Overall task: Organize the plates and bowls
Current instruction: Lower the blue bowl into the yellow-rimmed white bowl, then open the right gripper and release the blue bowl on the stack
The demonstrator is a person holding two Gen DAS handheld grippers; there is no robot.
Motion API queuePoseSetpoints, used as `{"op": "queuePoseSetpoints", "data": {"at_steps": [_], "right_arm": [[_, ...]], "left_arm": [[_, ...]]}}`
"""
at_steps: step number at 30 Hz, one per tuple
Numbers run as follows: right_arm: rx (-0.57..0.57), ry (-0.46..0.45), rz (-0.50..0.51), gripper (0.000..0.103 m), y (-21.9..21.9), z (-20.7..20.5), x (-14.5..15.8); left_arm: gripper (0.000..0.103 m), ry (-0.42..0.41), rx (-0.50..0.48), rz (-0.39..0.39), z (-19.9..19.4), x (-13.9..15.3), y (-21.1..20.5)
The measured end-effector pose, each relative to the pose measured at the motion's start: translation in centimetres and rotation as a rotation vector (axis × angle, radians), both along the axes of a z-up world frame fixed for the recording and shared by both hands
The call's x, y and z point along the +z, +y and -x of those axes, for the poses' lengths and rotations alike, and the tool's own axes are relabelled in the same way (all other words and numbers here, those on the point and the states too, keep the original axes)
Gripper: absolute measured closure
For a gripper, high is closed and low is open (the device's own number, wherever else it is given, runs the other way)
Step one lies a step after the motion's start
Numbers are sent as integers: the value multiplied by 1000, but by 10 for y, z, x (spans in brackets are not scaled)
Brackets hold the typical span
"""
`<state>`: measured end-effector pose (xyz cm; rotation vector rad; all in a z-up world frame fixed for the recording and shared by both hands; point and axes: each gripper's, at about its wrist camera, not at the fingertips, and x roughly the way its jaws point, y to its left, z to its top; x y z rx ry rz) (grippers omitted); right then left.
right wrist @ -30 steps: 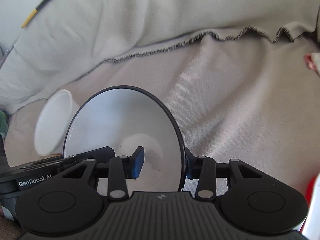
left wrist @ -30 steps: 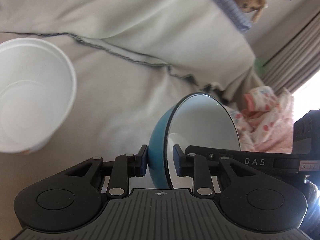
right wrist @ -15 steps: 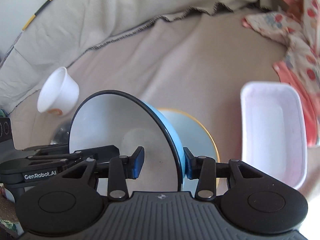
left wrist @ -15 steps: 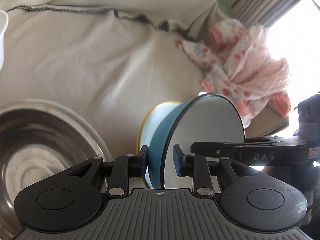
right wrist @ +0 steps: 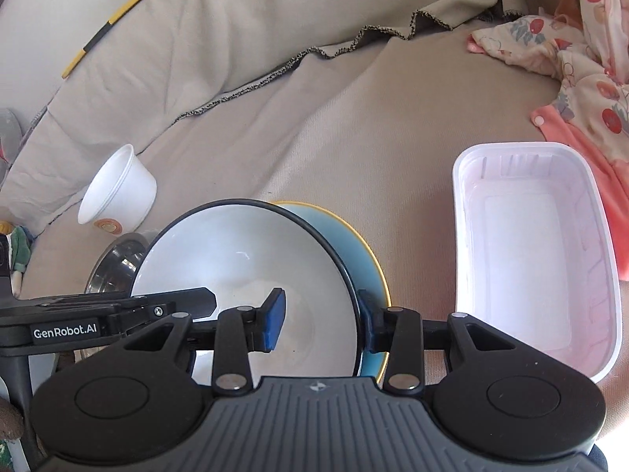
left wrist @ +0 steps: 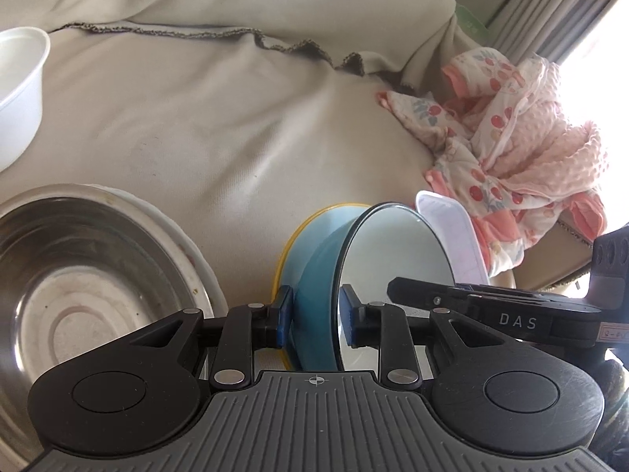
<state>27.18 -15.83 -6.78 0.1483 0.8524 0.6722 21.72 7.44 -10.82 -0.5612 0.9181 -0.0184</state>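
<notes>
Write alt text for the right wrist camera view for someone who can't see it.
Both tools grip the rim of a blue bowl with a white inside, the right tool from below, the left tool from the left, over a light blue plate on a beige cover. A white rectangular tub lies right; a white cup and steel bowl left.

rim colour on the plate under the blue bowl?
Yellow rim on the light-blue plate; clearest in the right wrist view.
</notes>
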Motion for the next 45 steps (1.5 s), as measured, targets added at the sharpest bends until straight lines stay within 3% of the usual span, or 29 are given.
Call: {"op": "queuePoseSetpoints", "data": {"at_steps": [8,13,17,21,30,33,39,45], "right_arm": [[-9,-29,-62,64,-17,5,1],[-53,-160,-47,63,-26,20,17],[-82,-209,-28,55,-31,24,20],[-93,-175,0,52,-30,20,5],[-44,25,-43,47,-17,4,-40],[29,72,-96,51,-11,3,-49],[39,-33,-40,51,5,6,-43],[10,-55,-78,51,8,-19,-34]], "left_arm": [[74,-41,39,-52,5,17,-3],[78,-77,45,-43,9,27,0],[78,-60,51,-127,8,25,-7],[75,-14,53,-189,-1,15,-10],[76,75,13,-144,-26,-15,-6],[77,85,-4,-59,-29,-21,-1],[77,90,-17,-14,-31,-21,6],[75,65,-7,-16,-40,-18,12]]}}
